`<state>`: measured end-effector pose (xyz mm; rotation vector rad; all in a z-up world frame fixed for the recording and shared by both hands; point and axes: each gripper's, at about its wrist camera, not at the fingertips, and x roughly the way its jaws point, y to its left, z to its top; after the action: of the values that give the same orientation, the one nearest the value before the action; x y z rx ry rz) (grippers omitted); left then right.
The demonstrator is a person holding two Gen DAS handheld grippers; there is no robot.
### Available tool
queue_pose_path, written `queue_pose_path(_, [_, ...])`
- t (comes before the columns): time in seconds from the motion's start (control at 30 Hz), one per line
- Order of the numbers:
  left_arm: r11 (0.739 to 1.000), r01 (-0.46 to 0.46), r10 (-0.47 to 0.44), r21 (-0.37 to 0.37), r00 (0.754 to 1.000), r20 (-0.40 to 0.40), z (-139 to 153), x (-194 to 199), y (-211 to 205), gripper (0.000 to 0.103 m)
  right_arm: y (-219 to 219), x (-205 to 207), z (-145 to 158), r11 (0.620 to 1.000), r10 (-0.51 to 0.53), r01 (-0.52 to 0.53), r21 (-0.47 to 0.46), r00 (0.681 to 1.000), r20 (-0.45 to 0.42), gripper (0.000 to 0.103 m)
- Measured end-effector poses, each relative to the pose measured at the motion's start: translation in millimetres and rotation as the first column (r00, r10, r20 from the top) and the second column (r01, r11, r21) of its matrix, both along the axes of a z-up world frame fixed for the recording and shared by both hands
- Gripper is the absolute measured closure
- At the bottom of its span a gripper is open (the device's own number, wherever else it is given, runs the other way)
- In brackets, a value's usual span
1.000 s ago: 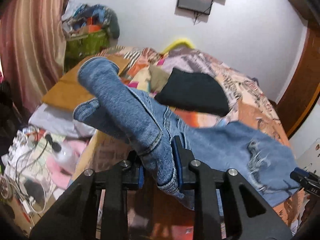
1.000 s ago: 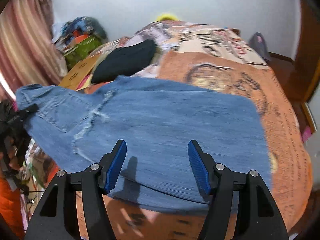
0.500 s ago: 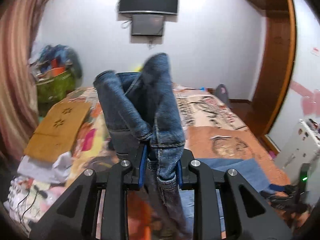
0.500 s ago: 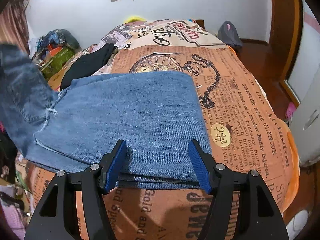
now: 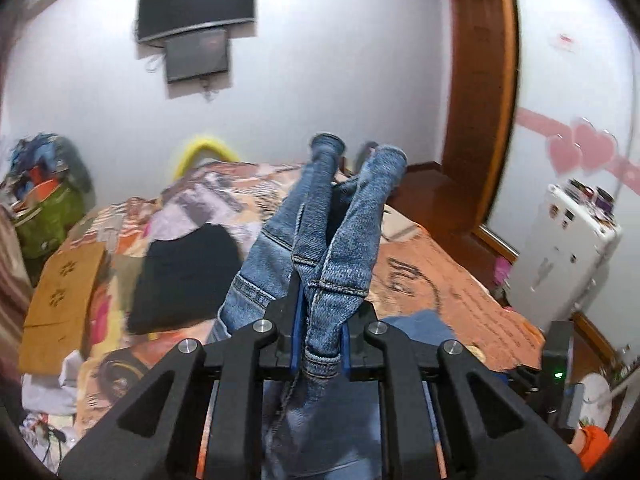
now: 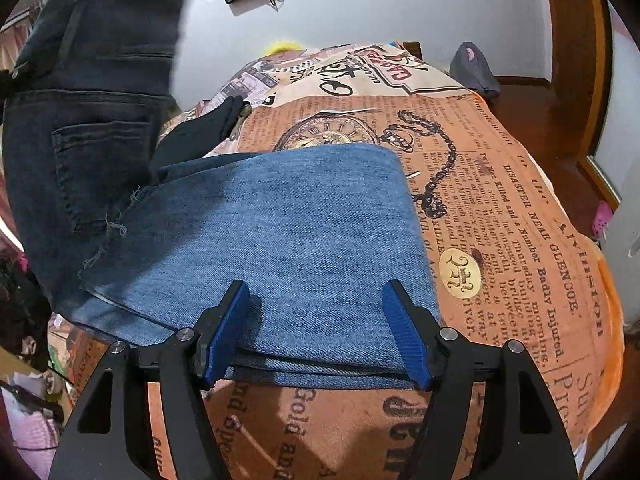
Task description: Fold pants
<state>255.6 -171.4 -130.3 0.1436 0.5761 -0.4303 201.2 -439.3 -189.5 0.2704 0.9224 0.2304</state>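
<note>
The blue jeans [image 6: 280,236] lie with their legs folded flat on the orange printed bedspread [image 6: 500,208]. My left gripper [image 5: 320,344] is shut on the waistband of the jeans [image 5: 332,248] and holds it up in the air; the bunched denim stands up between the fingers. In the right wrist view the lifted waist part with a back pocket [image 6: 88,120] hangs at the left. My right gripper [image 6: 316,328] is open, just above the near edge of the folded legs, holding nothing.
A black garment [image 5: 184,276] lies on the bed beyond the jeans. A tan cardboard sheet [image 5: 60,288] sits at the left edge of the bed. A white cabinet [image 5: 560,264] stands at the right. A TV [image 5: 196,0] hangs on the wall.
My left gripper has raised the waist end of the jeans high and swung it toward the right over the legs. The right gripper has stayed open near the leg edge.
</note>
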Motion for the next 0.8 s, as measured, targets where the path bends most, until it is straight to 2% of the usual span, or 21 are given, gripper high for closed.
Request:
queue_pose_path(0.2, [0.995, 0.084, -0.082, 0.051, 0.996, -0.038, -18.8, -2.7, -49.6, 0.089, 5.2, 2.1, -3.3, 1.0, 0.007, -0.007, 0.005, 1.0, 0.017, 0.029])
queue_pose_path(0.37, [0.987, 0.141, -0.135, 0.083, 0.988, -0.078, -36.4, -10.2, -74.5, 0.089, -6.3, 0.8, 0.3, 0.998, -0.007, 0.006, 0.065, 1.0, 0.022, 0.029])
queue_pose_path(0.47, [0.98, 0.169, -0.155, 0.103, 0.98, -0.127, -54.5, -10.9, -86.4, 0.089, -26.9, -4.7, 8.2, 0.991, -0.052, 0.05, 0.121, 0.998, 0.019, 0.031])
queue_pose_path(0.63, [0.964, 0.219, -0.184, 0.148, 0.958, -0.221, -93.5, -18.2, -108.3, 0.089, -66.6, -23.5, 22.5, 0.982, -0.155, 0.15, 0.113, 0.987, 0.031, 0.031])
queue_pose_path(0.8, [0.967, 0.218, -0.171, 0.129, 0.939, -0.299, -120.6, -21.4, -108.3, 0.088, -90.7, -42.5, 27.1, 0.969, -0.227, 0.225, 0.104, 0.974, 0.016, 0.03])
